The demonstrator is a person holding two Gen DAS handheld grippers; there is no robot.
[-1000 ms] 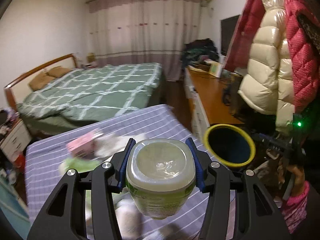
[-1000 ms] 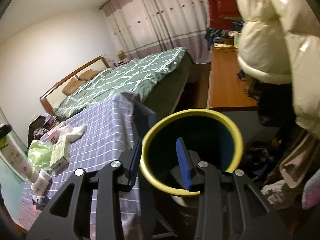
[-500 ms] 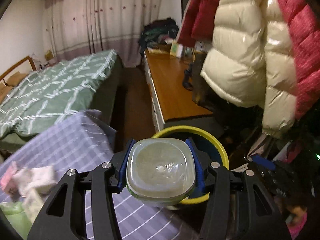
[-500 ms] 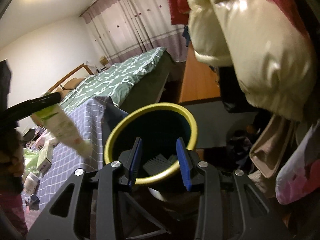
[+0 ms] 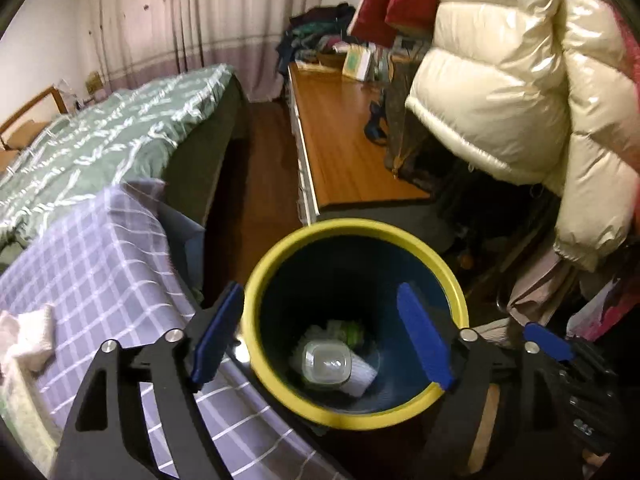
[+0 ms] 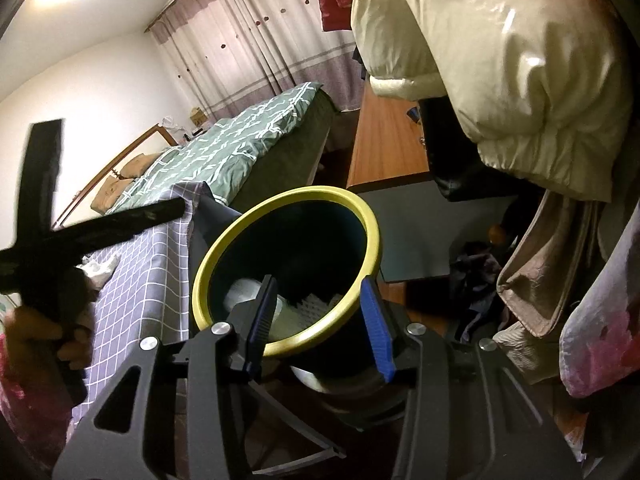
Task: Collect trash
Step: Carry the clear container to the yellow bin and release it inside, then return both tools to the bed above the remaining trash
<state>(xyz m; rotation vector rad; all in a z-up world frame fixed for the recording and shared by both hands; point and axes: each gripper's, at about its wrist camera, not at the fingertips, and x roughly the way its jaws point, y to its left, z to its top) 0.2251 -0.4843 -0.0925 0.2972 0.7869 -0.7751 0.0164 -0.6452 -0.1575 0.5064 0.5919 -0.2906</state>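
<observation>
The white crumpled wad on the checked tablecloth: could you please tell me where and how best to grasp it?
Take the white wad by its raised, bunched middle, probably from straight above with the open left gripper, fingers straddling it. It looks soft and lies low on the tablecloth, offering no firm edge to pinch sideways.

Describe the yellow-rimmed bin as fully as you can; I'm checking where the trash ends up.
The bin is a round, plastic-looking tub with a thick yellow rim and dark blue inside, open-topped and tilted in the right wrist view. It sits beside the edge of the checked cloth. At the bottom lie a clear bottle seen end-on and pale, crumpled-looking scraps. The right claw straddles its near rim, one pad inside, one outside; the open left claw hovers above.
</observation>
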